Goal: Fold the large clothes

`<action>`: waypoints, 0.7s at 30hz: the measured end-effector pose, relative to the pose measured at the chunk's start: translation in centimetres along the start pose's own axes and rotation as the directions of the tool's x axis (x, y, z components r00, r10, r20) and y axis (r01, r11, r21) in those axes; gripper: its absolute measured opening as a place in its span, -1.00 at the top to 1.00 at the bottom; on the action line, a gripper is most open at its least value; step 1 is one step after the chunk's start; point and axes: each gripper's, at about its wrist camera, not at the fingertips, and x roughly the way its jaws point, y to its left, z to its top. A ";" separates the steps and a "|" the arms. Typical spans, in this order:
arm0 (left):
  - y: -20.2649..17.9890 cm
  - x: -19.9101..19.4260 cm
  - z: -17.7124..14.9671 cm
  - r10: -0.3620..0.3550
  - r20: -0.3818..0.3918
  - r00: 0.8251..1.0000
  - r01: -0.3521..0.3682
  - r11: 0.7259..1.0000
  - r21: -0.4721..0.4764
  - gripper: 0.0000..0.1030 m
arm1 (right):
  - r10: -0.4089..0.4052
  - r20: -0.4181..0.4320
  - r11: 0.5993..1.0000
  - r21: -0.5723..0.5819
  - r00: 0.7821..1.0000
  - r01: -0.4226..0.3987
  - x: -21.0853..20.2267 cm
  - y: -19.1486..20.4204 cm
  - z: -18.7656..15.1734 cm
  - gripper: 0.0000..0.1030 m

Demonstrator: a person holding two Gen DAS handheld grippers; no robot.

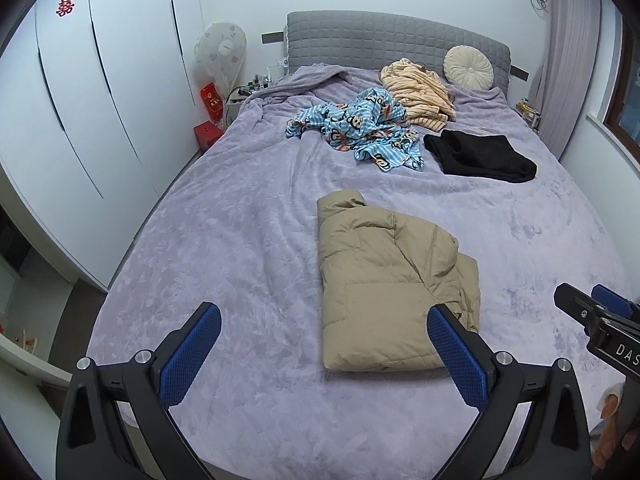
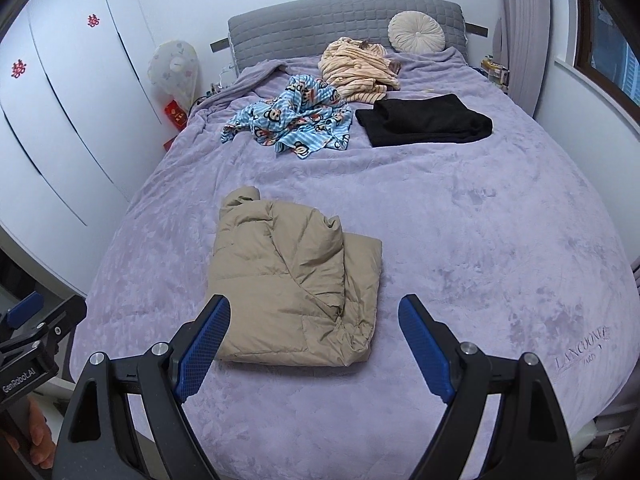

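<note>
Right tongs [image 1: 580, 300] cut off by frame edge; folded jacket [image 2: 288, 288] partly behind blue pad [image 2: 204, 344].

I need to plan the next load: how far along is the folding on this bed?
Done: the tan puffer jacket and the black garment lie folded. In hand: nothing; the left gripper and right gripper are both open and empty. Left: the crumpled blue cartoon-print garment and the peach striped garment.
</note>
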 end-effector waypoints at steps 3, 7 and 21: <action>0.1 0.3 0.4 -0.007 -0.002 1.000 0.007 1.000 0.002 -1.00 | -0.005 -0.001 1.000 0.005 1.000 0.005 0.1 0.3 0.4 -0.71; 0.1 0.5 0.6 -0.008 -0.007 1.000 0.008 1.000 -0.001 -1.00 | -0.010 -0.003 1.000 0.005 1.000 0.010 0.1 0.6 0.6 -0.71; -0.1 1.2 0.6 -0.006 -0.021 1.000 0.006 1.000 -0.011 -1.00 | -0.007 -0.004 1.000 0.002 1.000 0.007 0.2 0.7 0.7 -0.71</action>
